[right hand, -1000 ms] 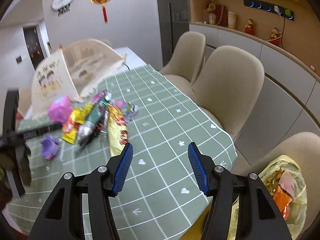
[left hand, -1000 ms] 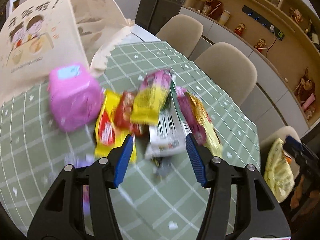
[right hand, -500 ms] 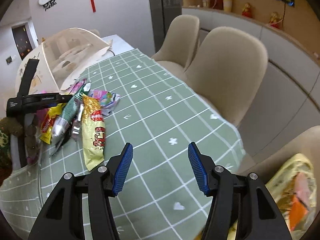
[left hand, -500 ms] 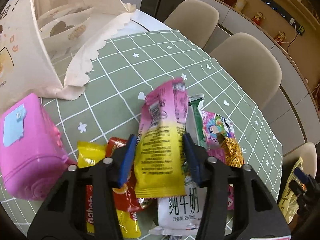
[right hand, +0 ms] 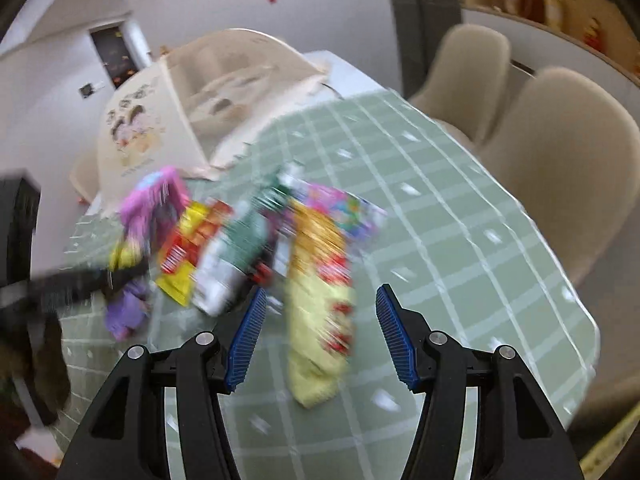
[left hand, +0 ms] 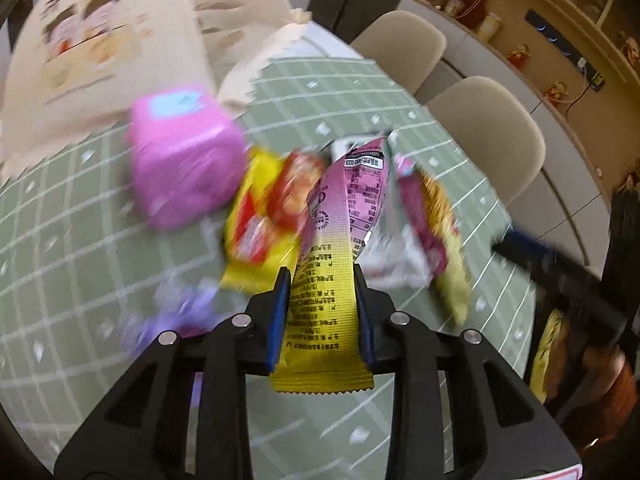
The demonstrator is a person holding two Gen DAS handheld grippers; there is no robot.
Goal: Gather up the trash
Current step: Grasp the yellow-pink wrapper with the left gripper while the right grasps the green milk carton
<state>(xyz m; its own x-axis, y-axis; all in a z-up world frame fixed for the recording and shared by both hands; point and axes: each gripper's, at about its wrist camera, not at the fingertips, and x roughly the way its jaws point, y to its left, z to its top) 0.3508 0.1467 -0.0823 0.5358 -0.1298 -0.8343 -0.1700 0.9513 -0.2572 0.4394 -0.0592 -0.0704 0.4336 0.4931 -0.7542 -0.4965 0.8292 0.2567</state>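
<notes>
My left gripper [left hand: 320,320] is shut on a pink and yellow snack wrapper [left hand: 336,264] and holds it above the green checked table [left hand: 80,260]. Under it lies a blurred pile of wrappers: a yellow and red one [left hand: 260,232], a white carton [left hand: 392,256] and a yellow and gold bag [left hand: 444,248]. My right gripper [right hand: 318,332] is open and empty, with the yellow and gold bag [right hand: 320,304] between its fingers but farther off. The pile [right hand: 224,248] shows left of it. The left gripper's dark arm [right hand: 60,284] crosses at far left.
A pink plastic box [left hand: 180,160] stands left of the pile, with a purple crumpled piece [left hand: 176,312] nearer. A beige mesh food cover [left hand: 112,40] stands behind. Beige chairs [left hand: 488,136] line the table's right side. A yellow bag [left hand: 552,356] hangs at lower right.
My left gripper has shut on the pink and yellow wrapper and lifted it off the pile. My right gripper has swung left toward the pile and the yellow and gold bag.
</notes>
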